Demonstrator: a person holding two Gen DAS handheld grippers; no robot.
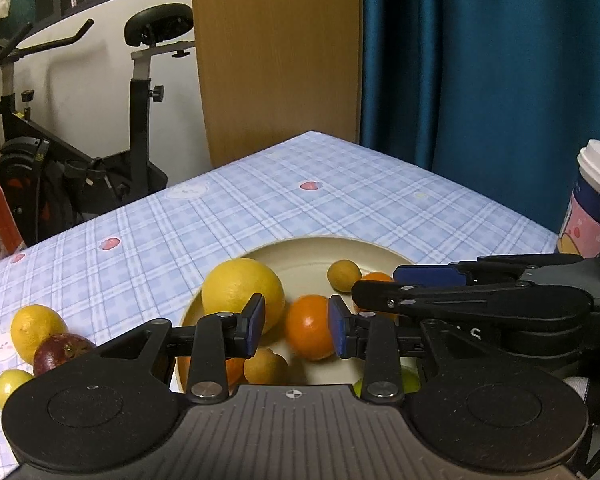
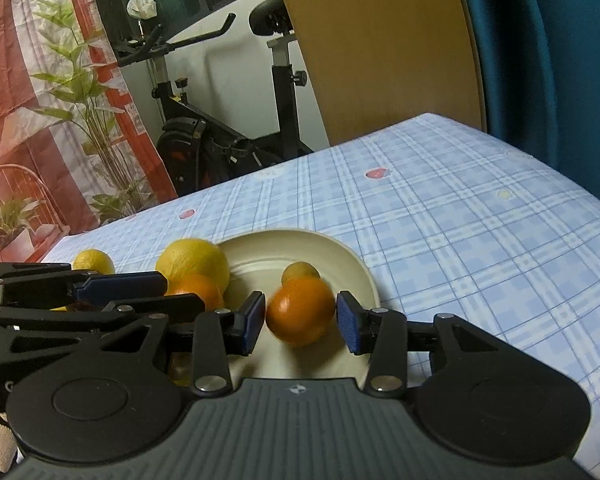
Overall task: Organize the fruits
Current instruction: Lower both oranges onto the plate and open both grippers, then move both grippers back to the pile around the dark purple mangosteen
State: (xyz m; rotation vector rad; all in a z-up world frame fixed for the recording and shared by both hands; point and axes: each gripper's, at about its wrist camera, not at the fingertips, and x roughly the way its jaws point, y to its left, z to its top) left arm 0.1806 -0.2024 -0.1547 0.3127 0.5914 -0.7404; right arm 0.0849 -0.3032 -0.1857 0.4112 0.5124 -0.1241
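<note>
right gripper (image 2: 301,322) straddles round glossy orange (image 2: 300,310), shallow cream plate (image 2: 360,270).

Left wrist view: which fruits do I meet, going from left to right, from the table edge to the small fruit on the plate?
Small lime → lemon → large yellow citrus → orange → small yellowish fruit.

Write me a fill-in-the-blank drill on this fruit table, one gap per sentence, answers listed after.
1. The big yellow fruit sits at the rim of a cream-coloured ____.
2. The tablecloth has a checked pattern in white and ____.
3. The dark purple fruit lies on the cloth, touching a ____ fruit behind it.
4. In the right wrist view, the fruit between the right tongs is coloured ____.

Answers: plate; blue; yellow; orange
</note>
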